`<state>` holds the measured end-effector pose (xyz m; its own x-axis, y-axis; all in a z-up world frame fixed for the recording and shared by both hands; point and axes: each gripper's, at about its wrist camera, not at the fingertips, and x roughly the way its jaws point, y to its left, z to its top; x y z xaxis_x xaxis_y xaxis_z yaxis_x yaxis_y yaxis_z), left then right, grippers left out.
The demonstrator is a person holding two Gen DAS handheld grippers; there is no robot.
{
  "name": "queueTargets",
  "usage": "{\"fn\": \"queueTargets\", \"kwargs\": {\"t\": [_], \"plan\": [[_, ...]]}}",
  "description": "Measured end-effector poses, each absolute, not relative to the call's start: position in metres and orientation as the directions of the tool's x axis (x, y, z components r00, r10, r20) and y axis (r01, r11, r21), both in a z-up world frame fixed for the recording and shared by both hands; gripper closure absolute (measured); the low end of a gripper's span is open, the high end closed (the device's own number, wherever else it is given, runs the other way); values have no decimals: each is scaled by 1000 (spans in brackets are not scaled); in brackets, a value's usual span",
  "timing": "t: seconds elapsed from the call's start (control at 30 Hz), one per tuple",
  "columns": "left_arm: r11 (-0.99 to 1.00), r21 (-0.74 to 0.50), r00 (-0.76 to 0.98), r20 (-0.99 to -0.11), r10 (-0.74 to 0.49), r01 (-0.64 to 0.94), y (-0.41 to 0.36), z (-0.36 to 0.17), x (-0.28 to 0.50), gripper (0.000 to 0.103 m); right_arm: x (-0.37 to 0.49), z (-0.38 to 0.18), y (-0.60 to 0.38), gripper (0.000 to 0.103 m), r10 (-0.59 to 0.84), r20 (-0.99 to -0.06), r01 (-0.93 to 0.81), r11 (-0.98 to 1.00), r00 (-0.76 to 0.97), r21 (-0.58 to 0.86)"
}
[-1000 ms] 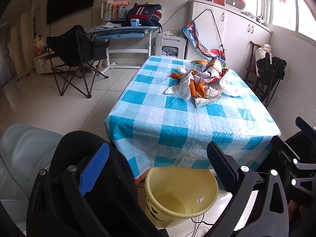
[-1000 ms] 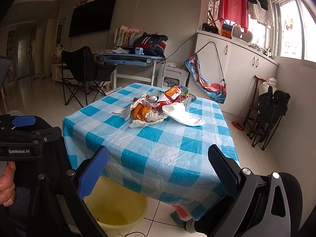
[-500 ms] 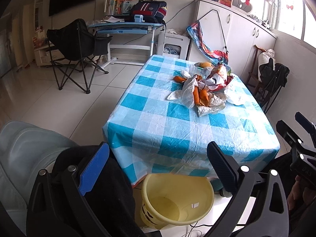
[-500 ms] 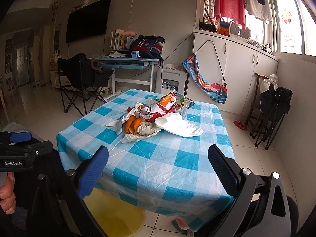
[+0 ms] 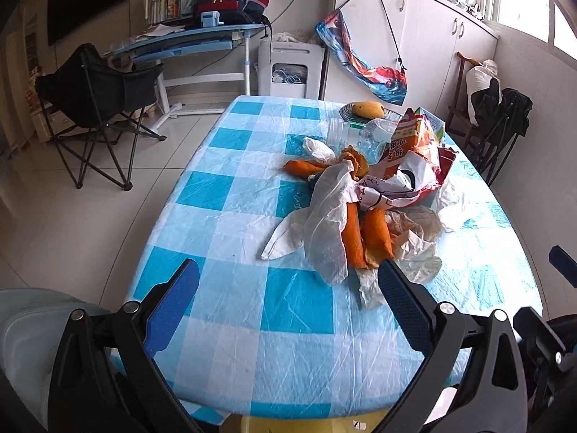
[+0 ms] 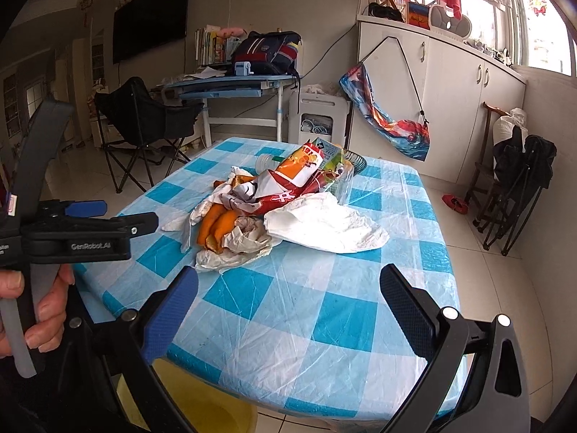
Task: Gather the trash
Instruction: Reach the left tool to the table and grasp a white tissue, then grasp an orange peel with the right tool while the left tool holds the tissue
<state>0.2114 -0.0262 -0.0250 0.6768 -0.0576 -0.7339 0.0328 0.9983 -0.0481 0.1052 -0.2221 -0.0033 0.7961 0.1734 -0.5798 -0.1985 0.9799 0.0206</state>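
Observation:
A heap of trash (image 5: 364, 195) lies on the blue-and-white checked table (image 5: 295, 310): orange peels (image 5: 364, 238), white plastic bags (image 5: 324, 231), a red snack wrapper (image 5: 414, 180), clear bottles. In the right wrist view the same heap (image 6: 274, 205) includes a large white bag (image 6: 324, 223). My left gripper (image 5: 288, 306) hovers open over the table's near part, its right finger close to the heap's front edge. My right gripper (image 6: 288, 306) is open above the near corner, holding nothing. A yellow bucket (image 6: 209, 411) sits on the floor under the table edge.
A small dish with a yellow fruit (image 5: 366, 109) stands behind the heap. A black folding chair (image 5: 93, 108) and a blue desk (image 5: 187, 43) are at the far left, white cabinets (image 5: 432, 43) at the back right. A hand (image 6: 39, 303) holds the left gripper.
Both grippers have risen and moved forward over the table toward the heap. The yellow bucket has slipped almost out of the left wrist view, under the table edge.

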Motion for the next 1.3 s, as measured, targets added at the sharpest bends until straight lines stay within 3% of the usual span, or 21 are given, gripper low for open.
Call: {"fn": "queueTargets", "kwargs": {"t": [0.2,0.23,0.27,0.3,0.37,0.47,0.7,0.93,1.17,1.3], "plan": [[992,-130,635,-766,-98,-3,-29,-52,265,9,114,-10,-230,6,181,-611,-176,982,770,68],[987,-158,637,-762,-113,-14,-26,-54,269,17,114,-10,-232,6,184,-615,-173,982,766,78],[981,-194,630,-764,-139,-20,-23,-56,274,34,116,-11,-232,6,186,-618,-171,982,764,84],[972,-232,620,-766,-169,-22,-20,-59,278,43,117,-11,-232,6,189,-620,-171,981,762,90],[958,-288,594,-773,-223,-15,-16,-66,285,77,118,-11,-232,6,195,-620,-173,980,760,96],[958,-286,578,-783,-231,-5,-15,-73,285,98,118,-10,-230,6,197,-615,-179,980,763,92],[944,-330,633,-736,-241,-24,7,-48,248,99,116,-10,-229,6,184,-612,-173,982,769,78],[949,-311,636,-744,-206,-56,28,-43,201,99,118,-6,-228,6,172,-611,-165,984,773,69],[951,-293,624,-762,-170,-99,40,-51,190,99,120,1,-201,6,287,-600,-307,949,747,71],[951,-286,672,-728,-135,-119,46,-38,182,99,131,8,-173,9,374,-581,-417,907,723,65]]}}
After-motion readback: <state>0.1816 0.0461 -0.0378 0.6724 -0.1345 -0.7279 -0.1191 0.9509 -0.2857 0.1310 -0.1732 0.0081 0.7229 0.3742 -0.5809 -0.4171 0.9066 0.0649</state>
